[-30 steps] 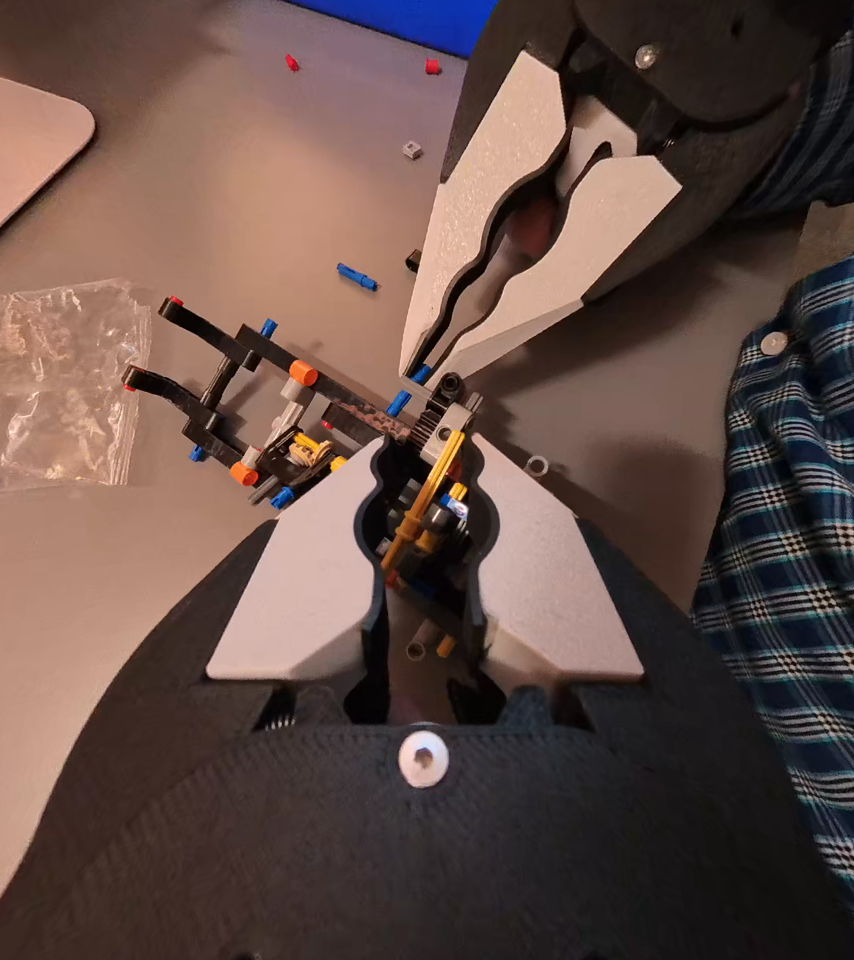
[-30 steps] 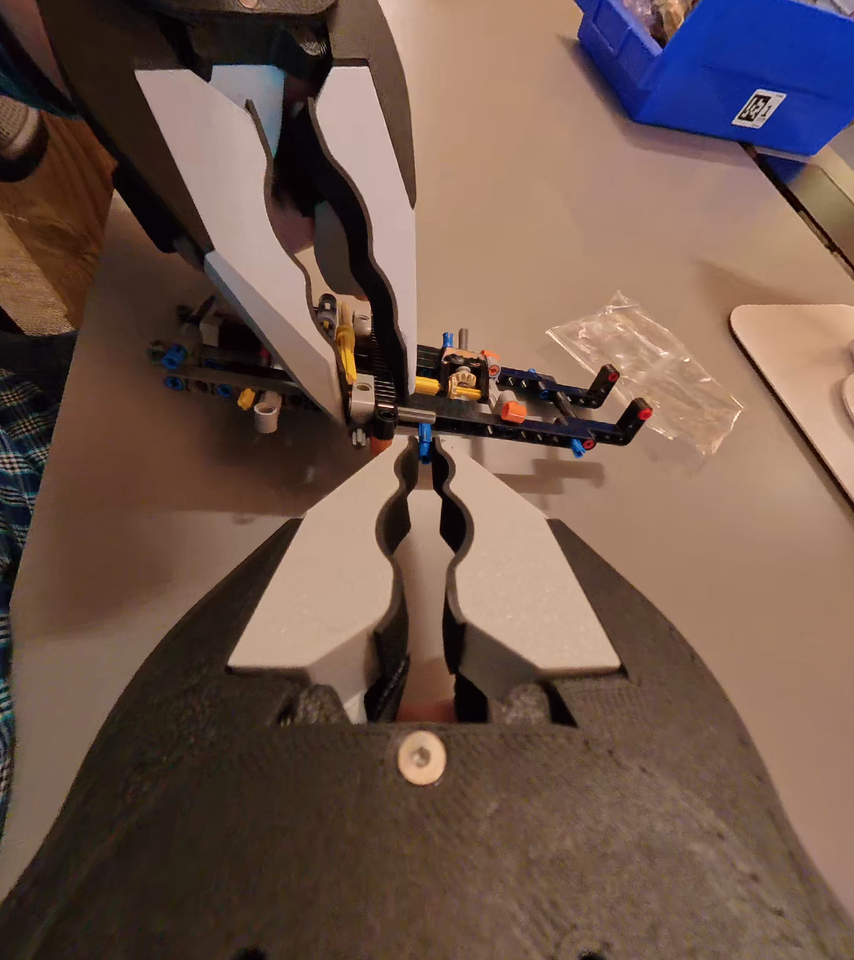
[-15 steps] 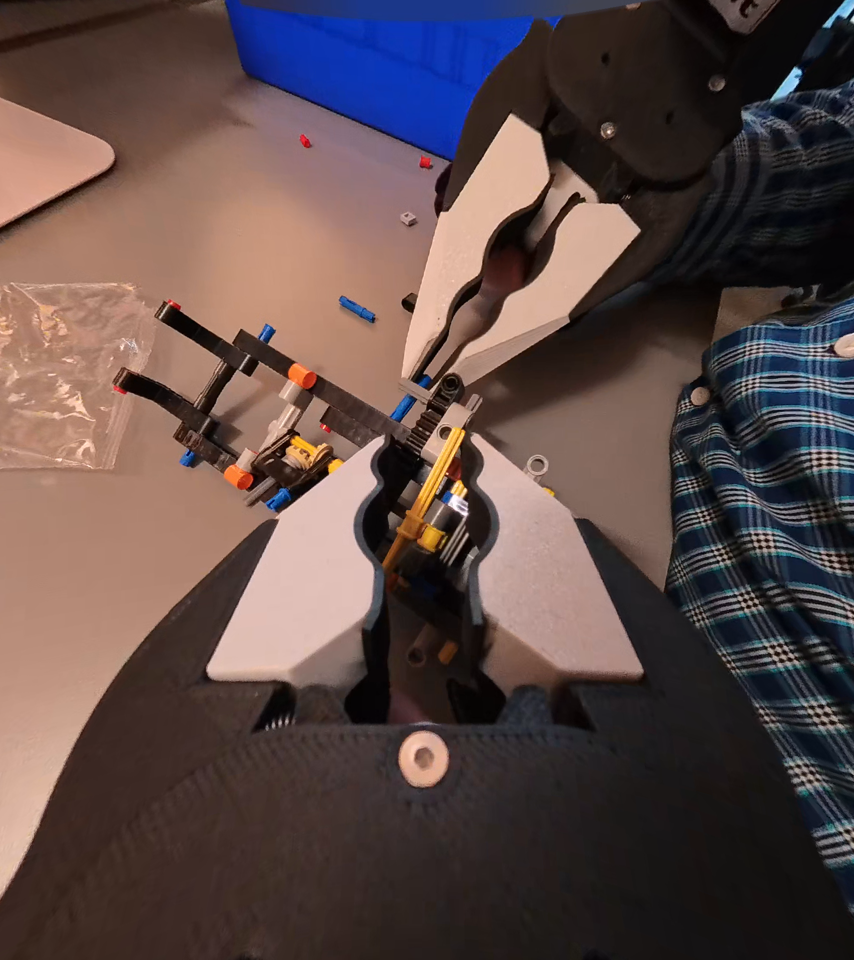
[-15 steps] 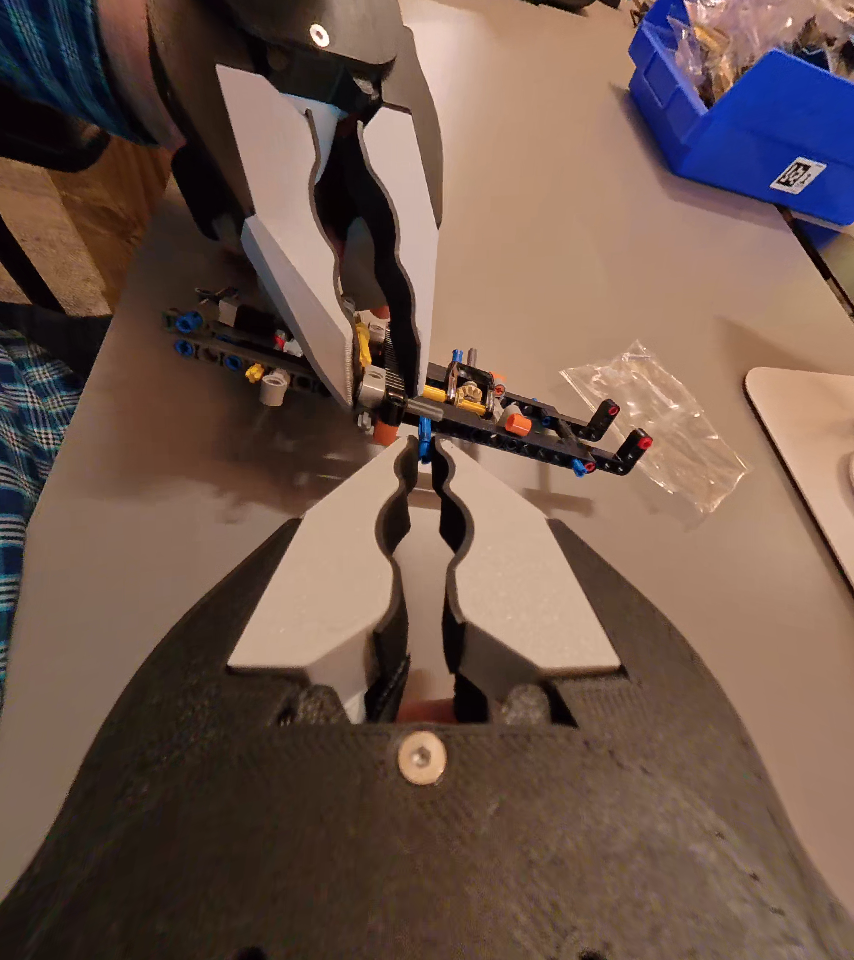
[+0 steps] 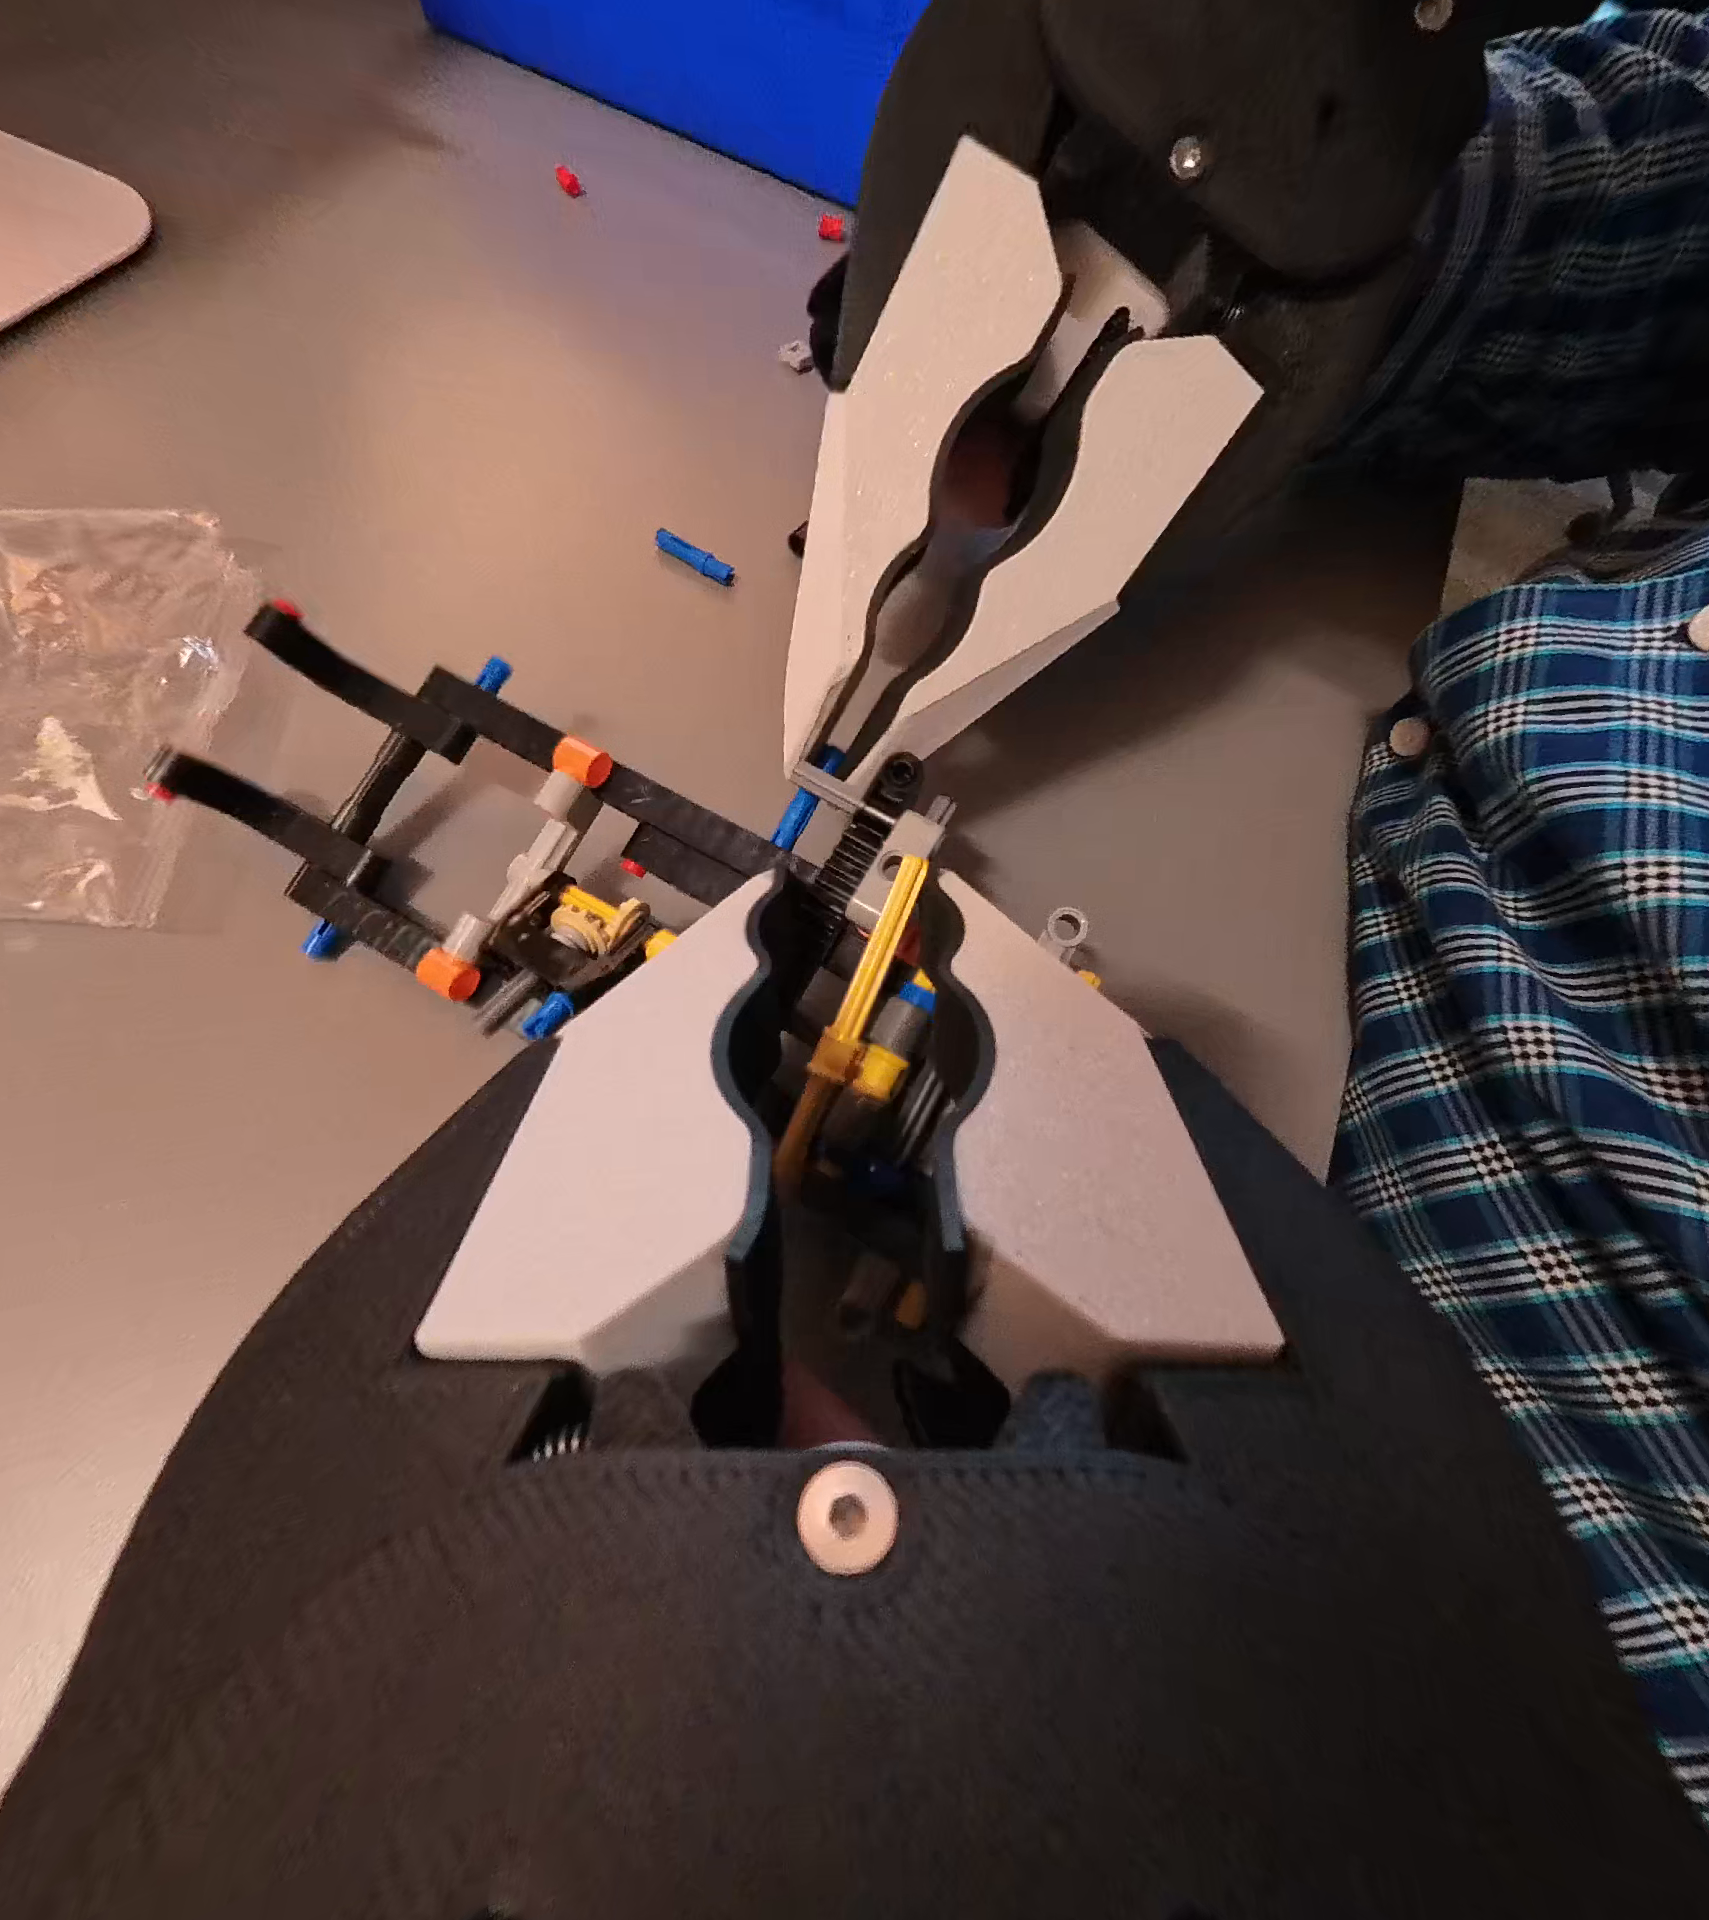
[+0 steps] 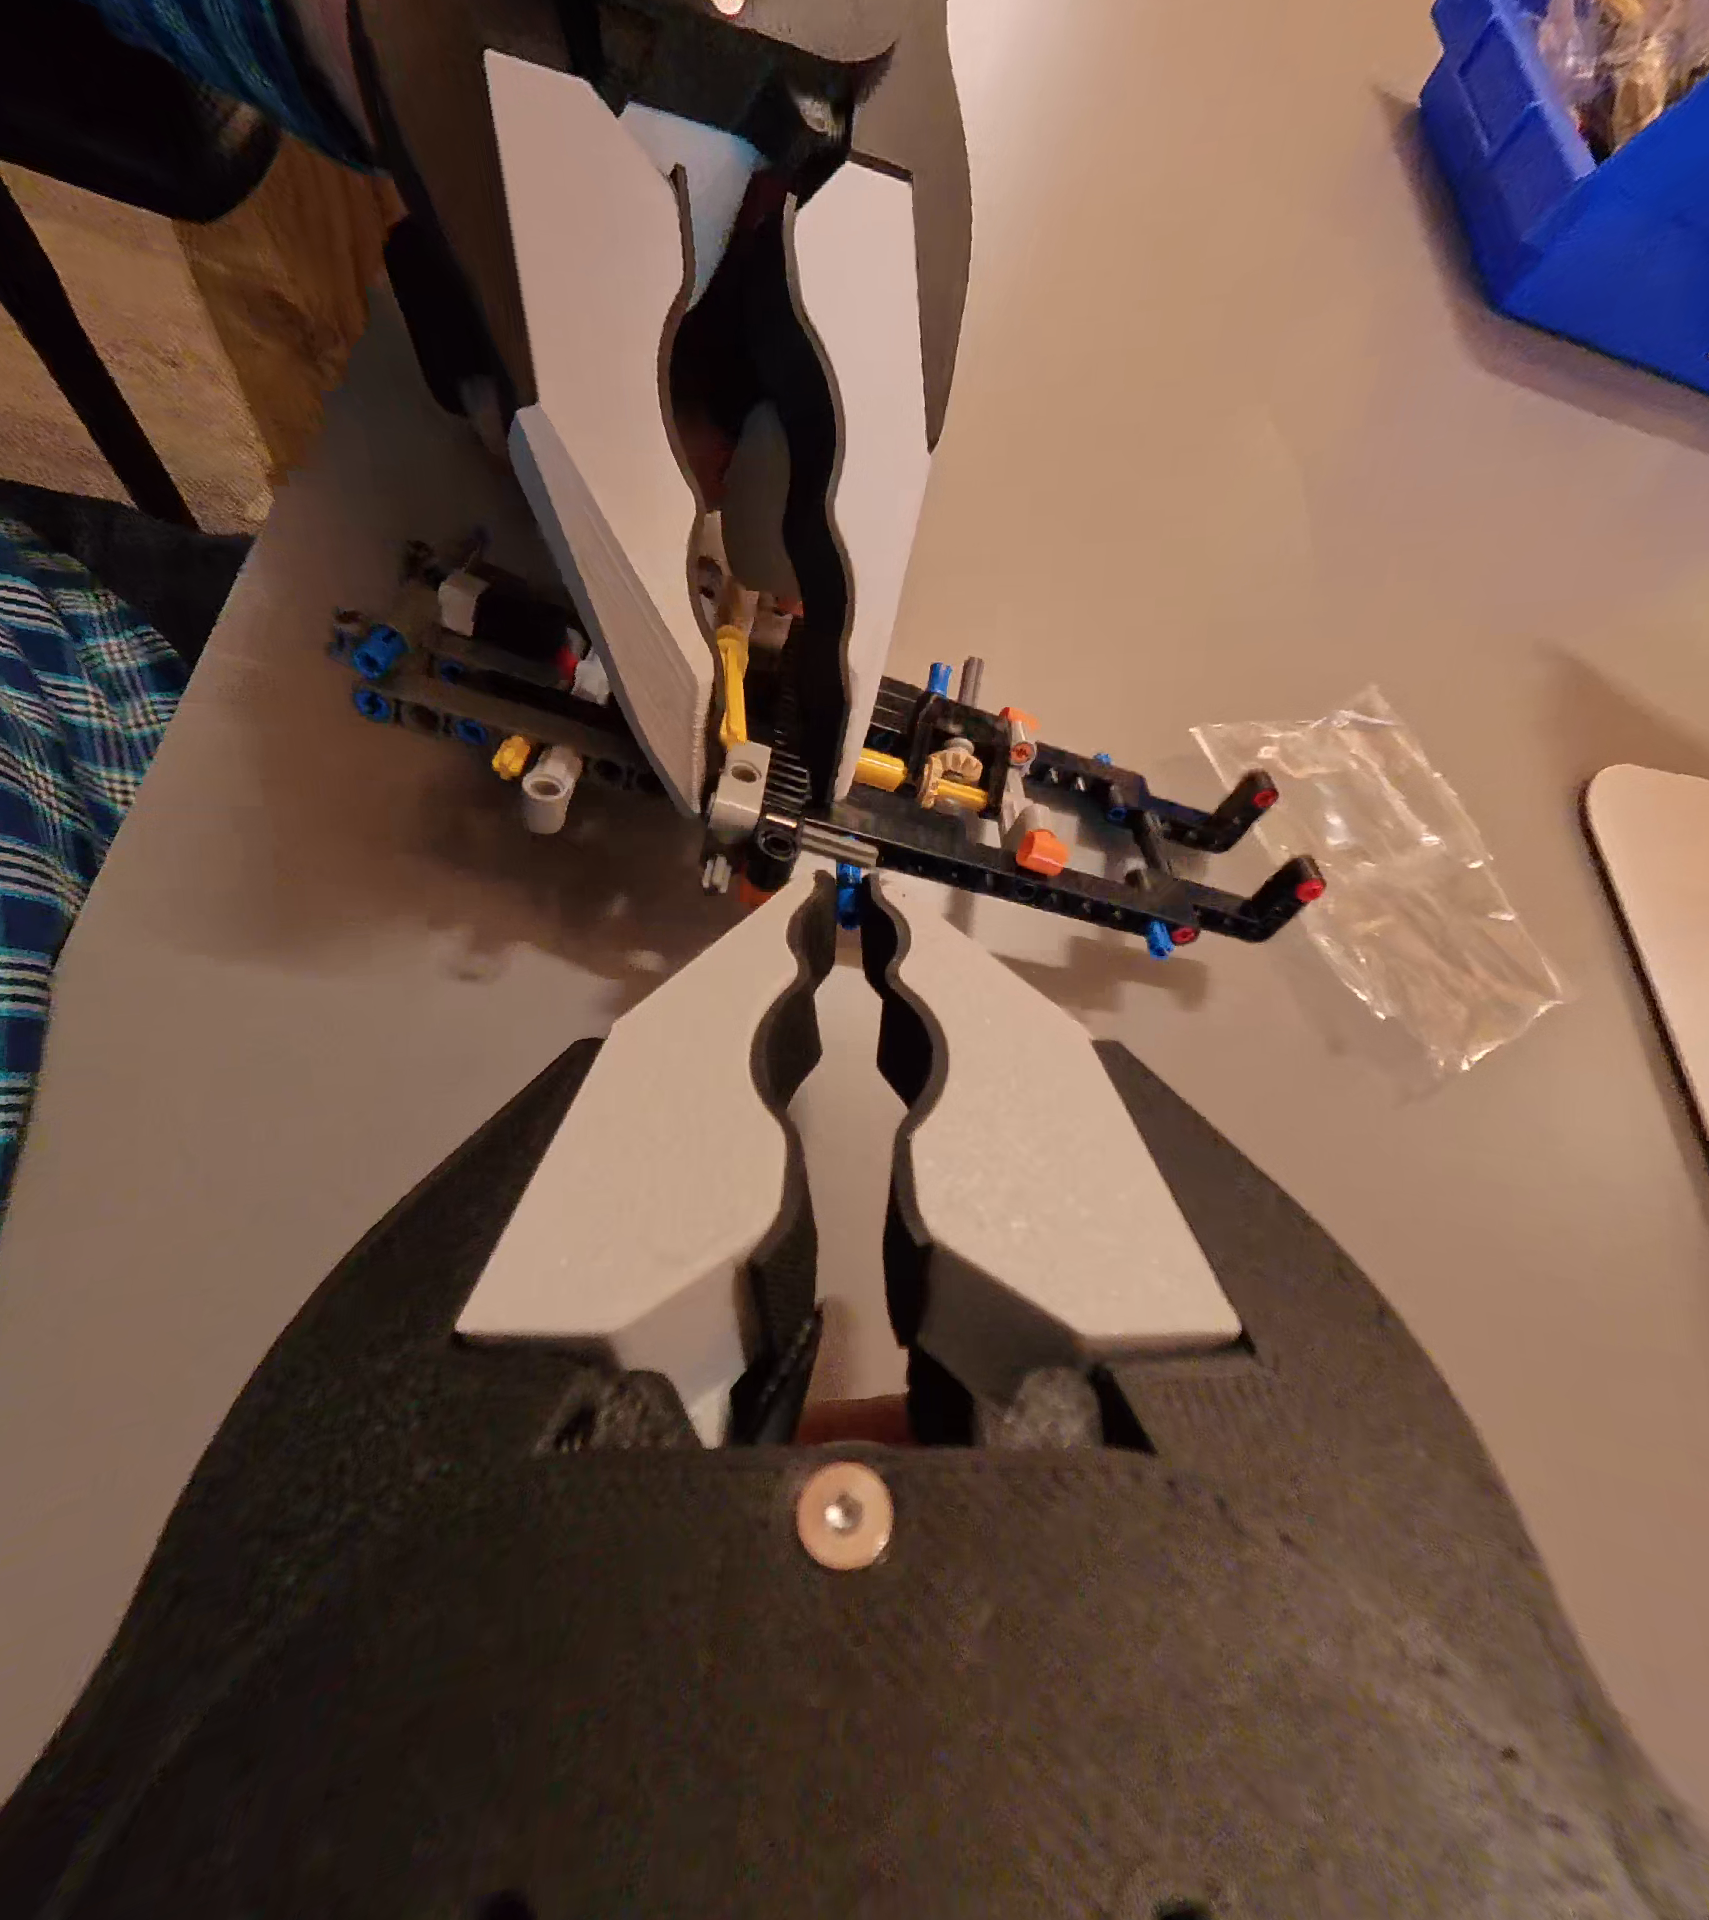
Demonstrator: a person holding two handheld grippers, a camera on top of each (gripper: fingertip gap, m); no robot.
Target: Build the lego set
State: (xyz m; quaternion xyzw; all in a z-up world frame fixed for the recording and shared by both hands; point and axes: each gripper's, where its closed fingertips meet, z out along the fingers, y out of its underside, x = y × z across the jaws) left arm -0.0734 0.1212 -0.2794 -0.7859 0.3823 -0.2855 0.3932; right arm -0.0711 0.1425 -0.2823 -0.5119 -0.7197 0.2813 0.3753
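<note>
A: Two grippers meet at one joint of the lego chassis (image 6: 943, 821), which lies on the grey table (image 6: 1193, 468) between the plaid-shirted person at the near left and the clear plastic bag (image 6: 1390, 883) at the right. How are they set?

B: The left gripper (image 5: 855, 914) is clamped across the chassis by its black toothed rack and yellow axle (image 5: 881, 935). The right gripper (image 6: 845, 899) is closed on a blue pin (image 6: 847, 902), whose far end sits at the side beam.

A: How is the step best done?

B: Judged from the pictures: keep the pin square to its hole, push straight along its axis, and let the left gripper take the counterforce so the frame does not twist.

A: What stays unclear?

B: Whether the pin has entered the hole at all; the fingertips cover that spot. The left gripper hides the middle of the chassis, and the blue bin (image 6: 1639, 197) is cut off at the frame edge.
</note>
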